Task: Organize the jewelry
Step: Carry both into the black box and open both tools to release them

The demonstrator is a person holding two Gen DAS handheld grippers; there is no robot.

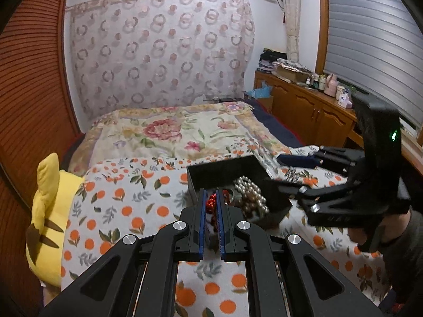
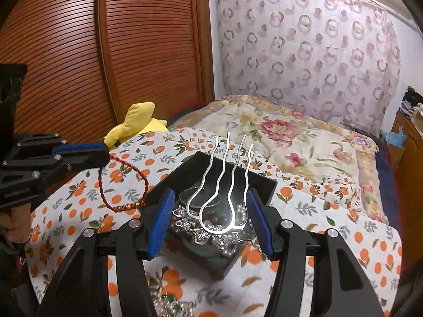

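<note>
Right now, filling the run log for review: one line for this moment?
left gripper: shut on red cord bracelet | right gripper: holds silver hair fork | black box: on bed

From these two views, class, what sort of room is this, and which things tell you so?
Probably a bedroom: a bed with a floral quilt, a louvred wardrobe beside it, and a plush toy.

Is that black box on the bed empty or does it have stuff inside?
Not empty. The black box, lidless, holds a heap of pearl beads and silvery pieces.
</note>
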